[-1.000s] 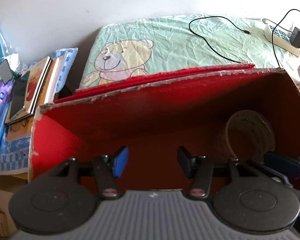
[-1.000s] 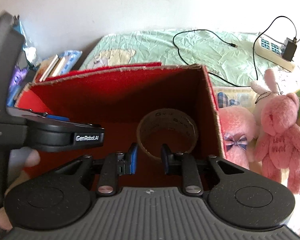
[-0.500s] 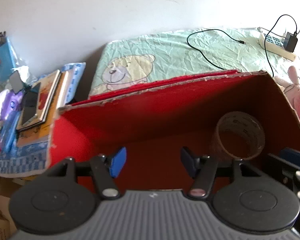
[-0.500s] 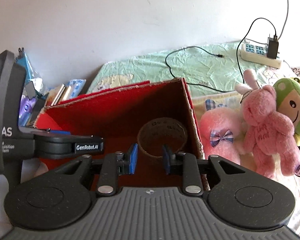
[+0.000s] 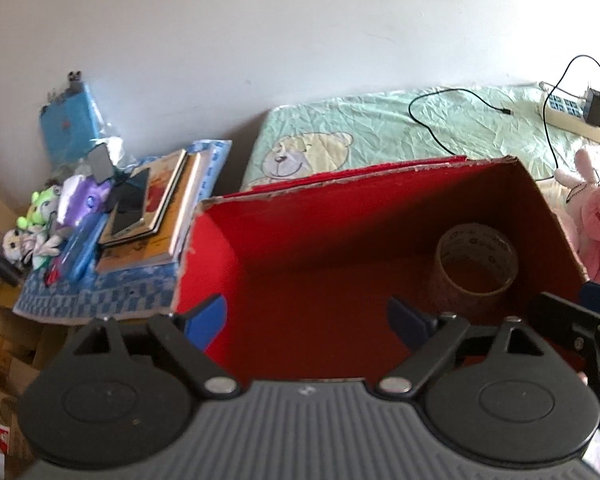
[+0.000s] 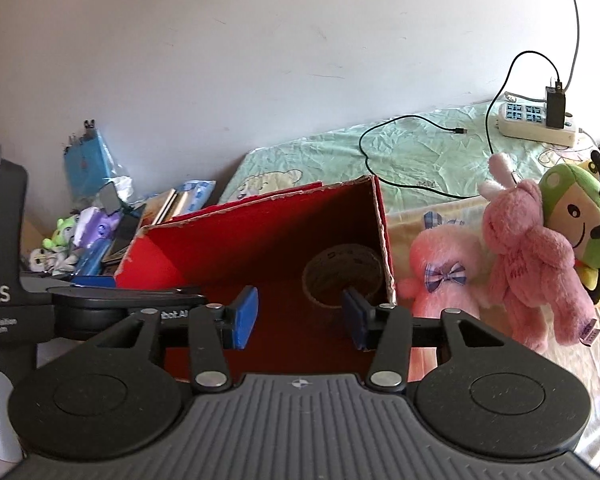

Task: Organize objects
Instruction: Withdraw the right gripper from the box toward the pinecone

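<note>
In the right wrist view the right gripper (image 6: pixel 300 316) stands in the lower middle of the frame with its jaws spread apart and nothing between them, and the left gripper (image 5: pixel 305 320), at the bottom of the left wrist view, is also wide apart and empty. Both hover at the near edge of the red box (image 6: pixel 236 240), which fills the centre of the frame and has only a roll of tape (image 6: pixel 342 276) lying flat on its floor, in the right far corner. The things not yet put away seem to be the soft toys at the right of the frame, outside the box: a pink plush bear (image 6: pixel 536 264), a paler pink plush with a checked bow (image 6: pixel 444 268) just left of it, and a green plush (image 6: pixel 580 216) behind. I judge the pink bear light, soft and not fragile; it will squash under the pads, so a hold across the body or at one leg should be safe, while the thin arm may slip out. It stands nearly upright, leaning on the green plush, with its long axis running from upper left to lower right and its head toward the top of the frame. The box is cardboard with torn edges and probably bends easily.
</note>
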